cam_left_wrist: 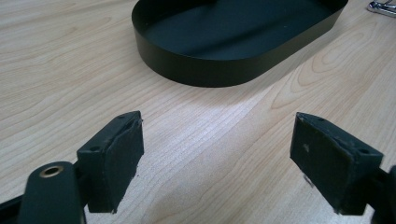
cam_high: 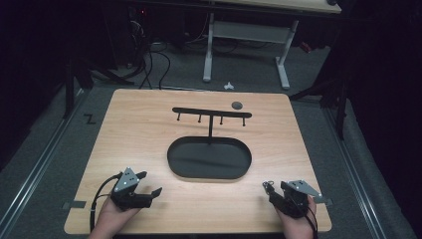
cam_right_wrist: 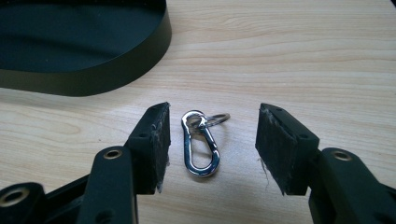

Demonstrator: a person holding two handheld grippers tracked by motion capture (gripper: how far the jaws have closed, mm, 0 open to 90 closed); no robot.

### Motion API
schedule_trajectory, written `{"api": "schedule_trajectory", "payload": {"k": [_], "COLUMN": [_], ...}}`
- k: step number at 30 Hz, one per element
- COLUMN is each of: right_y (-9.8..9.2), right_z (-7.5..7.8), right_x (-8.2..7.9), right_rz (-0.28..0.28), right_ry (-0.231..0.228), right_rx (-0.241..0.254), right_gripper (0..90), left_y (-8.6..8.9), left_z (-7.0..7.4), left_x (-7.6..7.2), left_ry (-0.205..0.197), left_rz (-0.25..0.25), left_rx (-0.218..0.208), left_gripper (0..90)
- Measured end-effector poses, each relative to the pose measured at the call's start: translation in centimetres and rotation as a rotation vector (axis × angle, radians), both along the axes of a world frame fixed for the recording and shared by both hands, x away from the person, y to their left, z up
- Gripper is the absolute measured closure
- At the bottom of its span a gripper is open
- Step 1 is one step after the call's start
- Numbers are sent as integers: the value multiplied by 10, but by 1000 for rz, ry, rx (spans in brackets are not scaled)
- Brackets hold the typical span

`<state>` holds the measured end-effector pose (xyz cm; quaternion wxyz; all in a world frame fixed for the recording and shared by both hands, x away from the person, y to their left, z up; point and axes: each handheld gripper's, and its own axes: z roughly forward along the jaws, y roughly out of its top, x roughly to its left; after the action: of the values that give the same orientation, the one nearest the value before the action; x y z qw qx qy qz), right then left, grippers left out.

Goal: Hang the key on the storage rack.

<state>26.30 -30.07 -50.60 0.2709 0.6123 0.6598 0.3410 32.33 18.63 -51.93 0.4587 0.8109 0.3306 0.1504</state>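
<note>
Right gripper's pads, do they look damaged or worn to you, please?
Yes. The right gripper's pads look frayed, with ragged edges and loose fibres. Otherwise nothing stands out; the carabiner lies flat between the open jaws.

Dim lab or workshop: wooden table (cam_high: 139, 124) on carpet, cables (cam_high: 149, 64), floor rails (cam_high: 45, 154) around

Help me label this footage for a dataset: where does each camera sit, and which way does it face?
High view: above the person's side, facing forward and down on the table; both hands, left hand-held gripper and right hand-held gripper show.
Left gripper view: rides the left hand-held gripper, looking along its open jaws toward the black tray.
Right gripper view: rides the right hand-held gripper, its open jaws flanking a carabiner lying on the wood.
Shared: all three show the tray.
</note>
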Motion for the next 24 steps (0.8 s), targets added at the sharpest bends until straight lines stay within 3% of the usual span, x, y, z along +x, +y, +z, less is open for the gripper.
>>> {"api": "schedule_trajectory", "payload": {"k": [24], "right_y": [-2], "right_z": [-1], "right_x": [-1], "right_rz": [3], "right_ry": [5], "right_rx": [5], "right_gripper": [445], "left_y": [-4], "left_z": [-1], "left_x": [1], "left_ry": [10], "left_rz": [-20], "left_rx": [6], "left_gripper": [179]}}
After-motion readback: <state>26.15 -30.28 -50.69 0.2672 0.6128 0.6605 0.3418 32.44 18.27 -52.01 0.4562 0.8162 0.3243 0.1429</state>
